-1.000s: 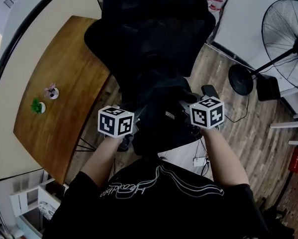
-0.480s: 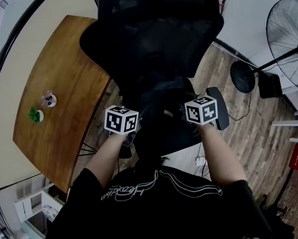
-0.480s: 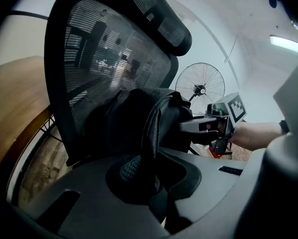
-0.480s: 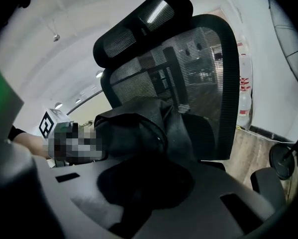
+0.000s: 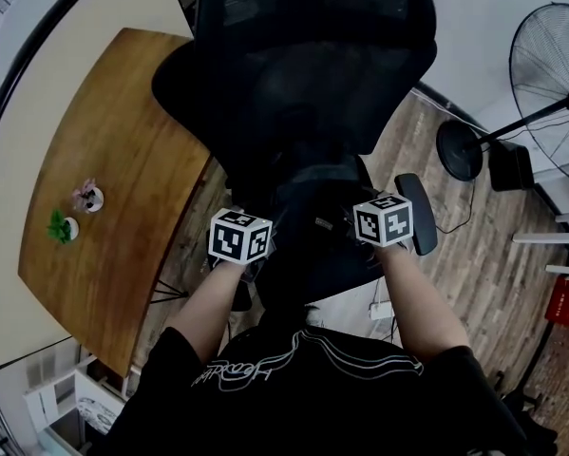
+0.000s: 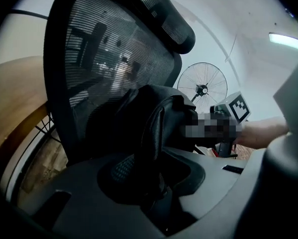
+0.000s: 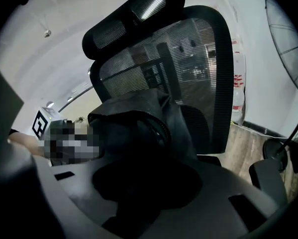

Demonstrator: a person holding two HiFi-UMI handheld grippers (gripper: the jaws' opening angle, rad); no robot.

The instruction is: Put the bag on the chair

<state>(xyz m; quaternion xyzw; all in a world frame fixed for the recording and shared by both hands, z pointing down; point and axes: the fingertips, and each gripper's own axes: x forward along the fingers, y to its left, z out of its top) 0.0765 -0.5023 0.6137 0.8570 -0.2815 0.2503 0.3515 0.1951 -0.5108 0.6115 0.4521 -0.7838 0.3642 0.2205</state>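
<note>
The task looks nearly finished: the black bag (image 5: 314, 218) sits low on the chair (image 5: 303, 55), apparently resting on the seat (image 5: 308, 275) with its upper part just in front of the mesh backrest (image 6: 104, 49), though black on black makes the actual contact hard to confirm from the head view. The two grippers flank the bag at either side. The left gripper (image 6: 158, 205) has its jaws a little apart; they have just been opening, and a fold of the bag's dark fabric runs down between them, seemingly no longer pinched. The right gripper (image 7: 141, 205) has its jaws parted somewhat wider; they too have just been opening, and the bag's bulk rises directly beyond them with loose material lying in the gap. So the carrying and lowering appear done, and the letting go is under way. What is left, by my reading, is to spread both pairs of jaws enough for the fabric to slip free, draw both tools back toward the person without dragging the bag forward off the seat edge, and see that the bag settles against the backrest rather than slumping sideways toward the armrest (image 5: 415, 212). The wooden table (image 5: 113, 160) at the left and the fan (image 5: 559, 74) at the right play no part
</note>
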